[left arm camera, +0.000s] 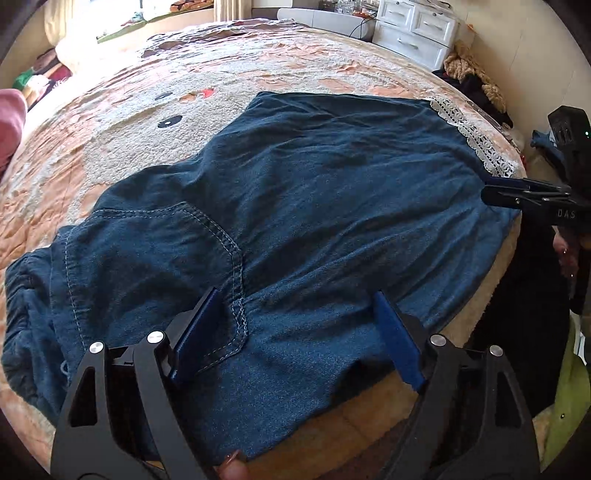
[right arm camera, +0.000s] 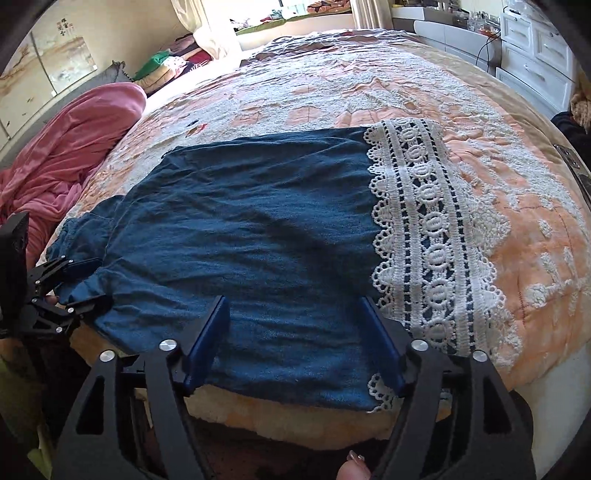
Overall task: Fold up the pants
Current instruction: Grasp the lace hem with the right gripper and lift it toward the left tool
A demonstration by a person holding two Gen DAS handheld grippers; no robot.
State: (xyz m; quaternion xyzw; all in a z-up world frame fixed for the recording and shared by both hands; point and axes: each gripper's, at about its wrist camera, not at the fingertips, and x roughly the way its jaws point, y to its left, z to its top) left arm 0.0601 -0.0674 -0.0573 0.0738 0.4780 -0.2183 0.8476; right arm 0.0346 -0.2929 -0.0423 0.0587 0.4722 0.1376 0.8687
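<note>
Plainly released, both: left gripper (left arm camera: 295,336) spread wide at lower centre of the left wrist view, blue pads either side of denim, pressing nothing. Right gripper (right arm camera: 295,343) likewise parted at lower centre of the right wrist view, nothing clamped between its pads.

Beneath and beyond, pants (left arm camera: 288,206) in dark blue denim, laid flat across the middle of both views, apparently folded lengthwise already. Back pocket (left arm camera: 177,251) stitched in pale thread at left centre of the left wrist view; gathered waist at far left. White lace hem (right arm camera: 428,229) running down the right of centre in the right wrist view, one corner curling under at the near edge beside the right pad.

Underneath, peach-and-cream quilted bedspread (right arm camera: 332,85) filling the upper half of the frame. Pink blanket (right arm camera: 70,147) heaped at upper left; white drawers (left arm camera: 417,29) at upper right of the left wrist view.

Risks, as judged from here: near edge of the denim lying close to the bed's edge, so a careless tug towards the bottom of the frame likely to drag it off. Wrinkles across the legs liable to be folded in. Top layer only pinched at the next grasp, and the layers slide apart. Lace prone to snagging on a pad.
</note>
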